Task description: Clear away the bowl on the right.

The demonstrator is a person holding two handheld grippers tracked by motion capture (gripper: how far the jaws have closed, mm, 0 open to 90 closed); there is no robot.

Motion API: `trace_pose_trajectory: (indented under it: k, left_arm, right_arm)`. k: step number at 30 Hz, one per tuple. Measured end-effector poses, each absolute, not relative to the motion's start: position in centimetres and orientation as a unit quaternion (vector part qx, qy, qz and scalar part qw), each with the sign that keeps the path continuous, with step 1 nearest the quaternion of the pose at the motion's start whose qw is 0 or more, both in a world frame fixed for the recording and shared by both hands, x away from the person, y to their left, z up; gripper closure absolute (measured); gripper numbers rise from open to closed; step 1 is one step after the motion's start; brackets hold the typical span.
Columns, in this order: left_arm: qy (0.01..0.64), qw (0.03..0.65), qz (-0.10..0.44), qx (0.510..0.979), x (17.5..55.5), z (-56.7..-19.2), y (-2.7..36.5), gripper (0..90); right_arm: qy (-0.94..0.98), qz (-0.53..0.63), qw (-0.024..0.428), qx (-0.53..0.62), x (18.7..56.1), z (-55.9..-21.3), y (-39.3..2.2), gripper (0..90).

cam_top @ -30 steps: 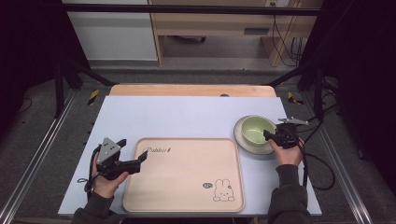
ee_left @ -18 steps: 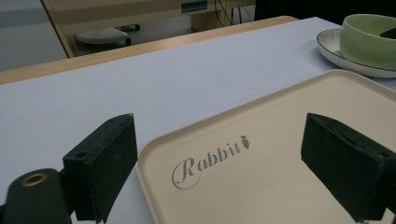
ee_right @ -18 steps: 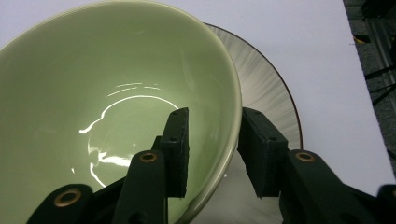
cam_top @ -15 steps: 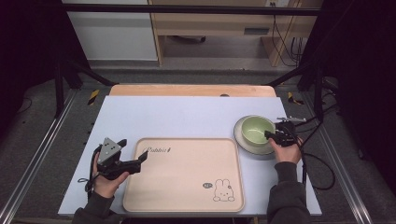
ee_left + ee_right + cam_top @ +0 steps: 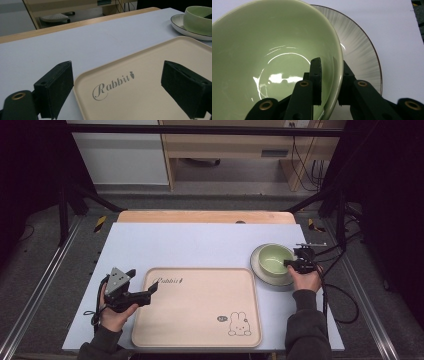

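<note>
Change noted: my right gripper (image 5: 295,263) has just been closing its jaws, and they now pinch the near wall of the green bowl (image 5: 275,259), one jaw inside the bowl and one outside against the rim, as my right gripper view shows with the rim (image 5: 338,75) running between the two black jaws. I judge from this that the grip on the bowl is made and that lifting it off the plate is the likely next step; the bowl has not left its place compared with the earlier high views. Location of the bowl: seated on the grey-white plate (image 5: 257,268), at the right side of the pale blue table mat (image 5: 200,245), just beyond the far right corner of the tray (image 5: 200,305). My left gripper (image 5: 145,295) rests at the left edge of that tray, jaws apart and clamped on nothing, with the tray's corner and its "Rabbit" lettering (image 5: 112,85) lying between them in my left gripper view; it has not shifted across the earlier views. Count: bowls, one, green, empty. Plates, one, ribbed, dark-rimmed. Trays, one, cream, bare apart from the lettering and a small rabbit drawing (image 5: 239,325) near its right front corner. Grippers, two, one in each hand.
</note>
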State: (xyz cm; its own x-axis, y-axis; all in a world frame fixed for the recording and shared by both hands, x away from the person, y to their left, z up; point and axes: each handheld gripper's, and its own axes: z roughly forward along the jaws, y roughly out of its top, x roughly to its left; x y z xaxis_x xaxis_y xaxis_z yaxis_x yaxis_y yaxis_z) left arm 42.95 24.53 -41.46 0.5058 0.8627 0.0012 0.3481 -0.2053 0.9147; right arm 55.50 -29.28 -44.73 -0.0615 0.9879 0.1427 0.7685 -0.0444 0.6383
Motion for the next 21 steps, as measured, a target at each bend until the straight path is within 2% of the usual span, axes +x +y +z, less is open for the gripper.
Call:
trace_pose_trajectory:
  k: [5,21]
  left_arm:
    - [0.417,0.474,0.272,0.726,42.93,-41.43,24.55,10.6]
    - [0.417,0.473,0.272,0.727,42.96,-41.44,24.55,10.6]
  right_arm:
    - [0.657,0.300,0.170,0.670,55.79,-44.70,-29.54,81.5]
    - [0.643,0.299,0.151,0.688,55.91,-44.46,-29.77,83.5]
